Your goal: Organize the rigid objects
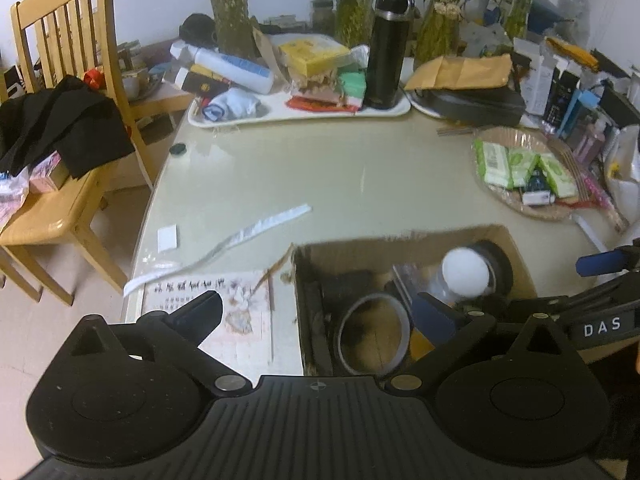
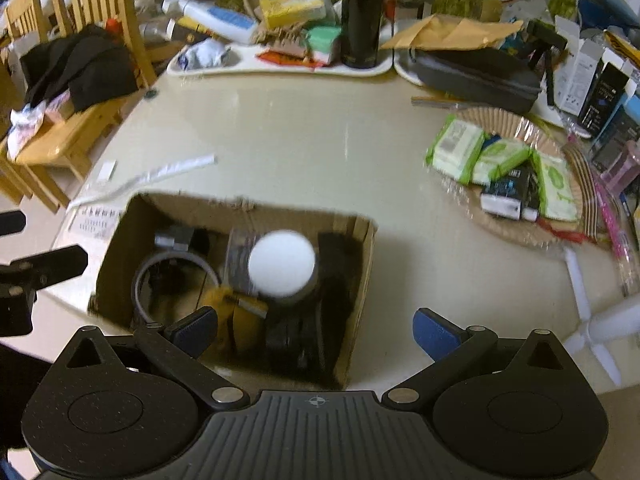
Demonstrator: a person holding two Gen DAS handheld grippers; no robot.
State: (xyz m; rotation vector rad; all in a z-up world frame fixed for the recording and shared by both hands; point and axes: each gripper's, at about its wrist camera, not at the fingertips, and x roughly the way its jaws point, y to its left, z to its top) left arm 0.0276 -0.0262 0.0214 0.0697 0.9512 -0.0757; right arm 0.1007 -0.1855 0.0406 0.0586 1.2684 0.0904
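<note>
Cardboard box [image 2: 362, 264] half filled; both grippers gaping, nothing held.
Next pick: lift clear of the tape roll [image 1: 374, 334] and white-capped jar [image 2: 282, 264] first.

Both handheld tools share 1 build. The left gripper [image 1: 320, 312] has a matte black body with a ribbed central plate stamped with a small crosshair mark, 2 rounded housings with raised discs, triangular cut-outs and silver rivets at the linkage pivots. Its fingers [image 1: 202, 312] carry dark blue pads. The right gripper [image 2: 316, 326] looks identical, blue pads brighter. In the left view, a black strap on the other tool reads "DAS" in white.
</note>
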